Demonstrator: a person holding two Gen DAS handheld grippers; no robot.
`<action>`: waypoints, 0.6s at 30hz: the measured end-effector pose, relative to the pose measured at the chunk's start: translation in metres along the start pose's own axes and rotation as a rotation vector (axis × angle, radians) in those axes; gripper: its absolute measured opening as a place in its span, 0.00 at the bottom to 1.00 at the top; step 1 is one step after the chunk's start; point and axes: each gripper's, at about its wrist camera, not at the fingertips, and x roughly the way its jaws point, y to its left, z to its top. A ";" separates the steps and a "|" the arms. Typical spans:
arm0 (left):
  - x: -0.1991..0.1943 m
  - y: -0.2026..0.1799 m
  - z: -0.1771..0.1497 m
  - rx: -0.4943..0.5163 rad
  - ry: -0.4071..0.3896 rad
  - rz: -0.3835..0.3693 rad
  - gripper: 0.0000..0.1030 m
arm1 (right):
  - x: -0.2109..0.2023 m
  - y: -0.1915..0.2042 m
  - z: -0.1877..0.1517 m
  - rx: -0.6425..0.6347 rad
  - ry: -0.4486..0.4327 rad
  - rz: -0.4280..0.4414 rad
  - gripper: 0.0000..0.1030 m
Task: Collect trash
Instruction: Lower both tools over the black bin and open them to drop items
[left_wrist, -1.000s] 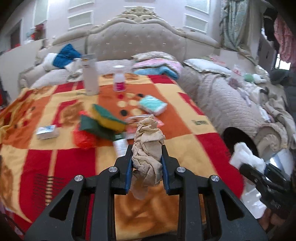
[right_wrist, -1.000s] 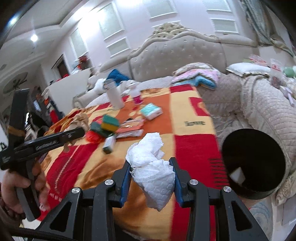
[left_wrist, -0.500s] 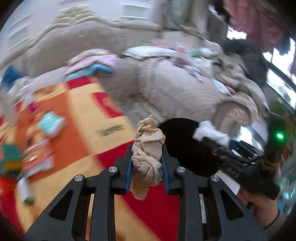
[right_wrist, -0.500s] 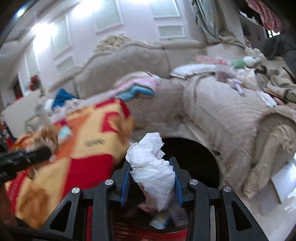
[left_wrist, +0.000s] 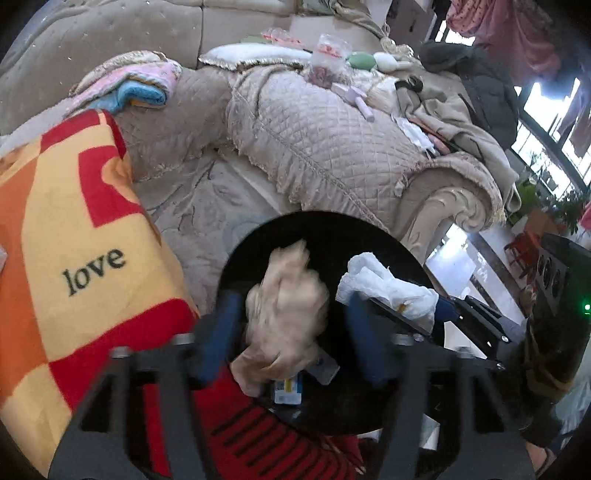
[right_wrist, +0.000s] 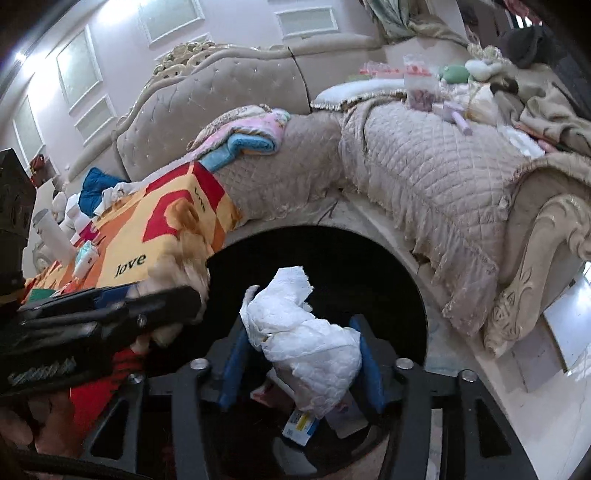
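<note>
Black round bin (left_wrist: 258, 251): floor-standing between blanket edge and quilted sofa (left_wrist: 332, 147); bottom dark, holding a blue-and-yellow packet (left_wrist: 288, 391), other contents unclear. Left gripper (left_wrist: 291, 328): fingers just opened wide, pads clear of the beige crumpled wad (left_wrist: 288, 306), motion-blurred, upright between them above the bin. Right gripper (right_wrist: 299, 350): fingers just parted; white tissue wad (right_wrist: 303, 339) between them, long axis upright, contact uncertain. Red-orange "love" blanket (left_wrist: 74, 221) abuts the bin rim
</note>
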 end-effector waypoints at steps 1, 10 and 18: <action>-0.003 0.001 -0.001 0.000 -0.011 0.009 0.66 | 0.001 0.003 0.001 -0.001 -0.001 0.001 0.51; -0.016 0.021 -0.004 -0.071 -0.028 0.031 0.66 | 0.006 0.013 0.003 -0.006 -0.033 -0.039 0.73; -0.040 0.048 -0.007 -0.186 -0.074 0.024 0.66 | 0.006 0.032 0.000 -0.110 -0.069 -0.180 0.84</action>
